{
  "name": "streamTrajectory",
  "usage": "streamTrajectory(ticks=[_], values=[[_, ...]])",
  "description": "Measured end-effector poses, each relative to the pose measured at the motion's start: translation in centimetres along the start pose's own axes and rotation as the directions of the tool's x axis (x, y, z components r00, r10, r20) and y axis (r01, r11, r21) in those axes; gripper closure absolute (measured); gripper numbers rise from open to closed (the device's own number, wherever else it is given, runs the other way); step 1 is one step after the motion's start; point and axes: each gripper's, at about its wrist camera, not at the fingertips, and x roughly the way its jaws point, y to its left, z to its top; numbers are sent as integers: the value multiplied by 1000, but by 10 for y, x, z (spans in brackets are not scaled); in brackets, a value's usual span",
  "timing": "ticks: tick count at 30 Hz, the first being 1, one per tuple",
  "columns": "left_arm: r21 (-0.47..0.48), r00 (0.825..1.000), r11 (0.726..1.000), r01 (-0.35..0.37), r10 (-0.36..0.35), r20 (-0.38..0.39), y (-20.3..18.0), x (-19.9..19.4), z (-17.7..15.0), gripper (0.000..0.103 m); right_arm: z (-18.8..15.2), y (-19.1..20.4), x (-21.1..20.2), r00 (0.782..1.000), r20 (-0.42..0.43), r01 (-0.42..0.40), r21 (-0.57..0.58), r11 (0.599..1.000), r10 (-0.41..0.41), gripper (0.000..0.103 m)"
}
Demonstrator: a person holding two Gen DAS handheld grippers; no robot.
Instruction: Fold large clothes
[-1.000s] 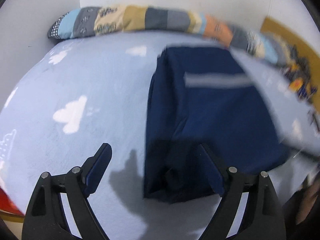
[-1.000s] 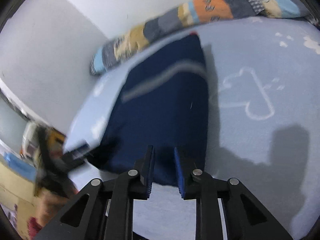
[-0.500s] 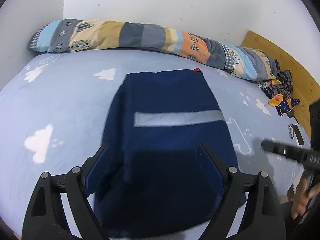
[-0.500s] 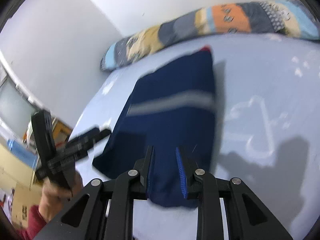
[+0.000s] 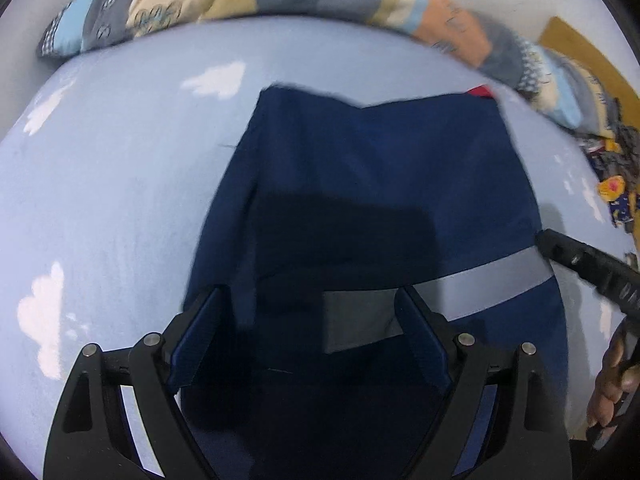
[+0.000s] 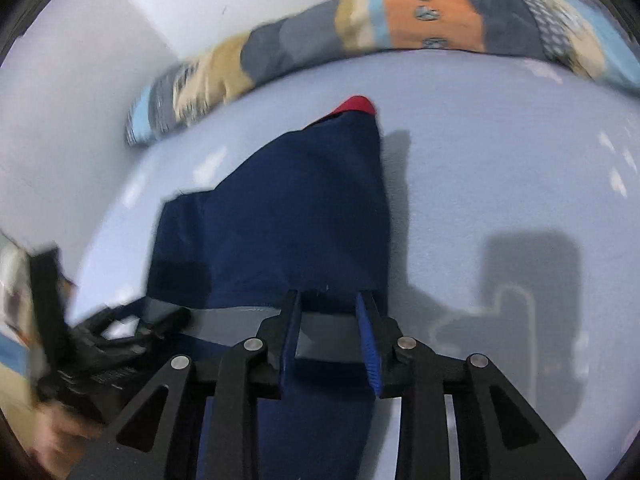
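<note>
Navy garment (image 5: 372,184) with grey stripe (image 5: 496,276) lying on blue bed sheet (image 5: 120,184). Left hand-held gripper (image 5: 316,332) spread wide over it. Right hand-held gripper (image 6: 330,332) part open, gripping nothing visible.

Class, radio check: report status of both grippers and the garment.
Left gripper open over navy garment. Right gripper open, straddling the grey stripe. Garment partly folded on blue sheet. Nothing blocking.

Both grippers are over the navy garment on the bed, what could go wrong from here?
1. The open left gripper straddles several layers of the folded navy garment with the grey stripe; closing may pinch only the top one.
2. The open right gripper sits near the garment's edge; fabric may slip.
3. A pinch could also catch the pale blue cloud-print bedsheet.
</note>
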Motion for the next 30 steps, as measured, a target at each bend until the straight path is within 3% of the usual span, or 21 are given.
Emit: streamTrajectory(ticks=[3,5,9,14,16,20,24,30], values=[[47,998,997,-61,62,-19,-9,2,3,14,2,12,14,997,-29,68,-81,994,-70,74],[50,999,998,-49,50,-8,-14,-4,4,15,4,10,6,998,-20,59,-74,996,-61,74],[39,999,999,13,-14,34,-15,-23,1,15,-13,14,-46,997,72,-6,-95,995,13,72],[112,995,992,66,-73,62,-23,-42,-21,15,-71,23,-64,992,-6,-126,-56,990,126,71],[135,996,989,68,-76,53,-22,-42,-29,15,-88,34,-69,991,-13,-133,-83,988,133,73],[172,999,984,39,-42,12,-19,-34,-54,14,-113,55,-65,998,-32,-65,-193,979,60,72],[122,999,993,9,-14,43,-14,-33,-63,13,-122,63,-33,997,-81,-14,-238,971,-5,70],[90,991,993,-74,64,113,-22,-76,-92,14,-136,52,-79,995,-22,-95,-177,980,92,69]])
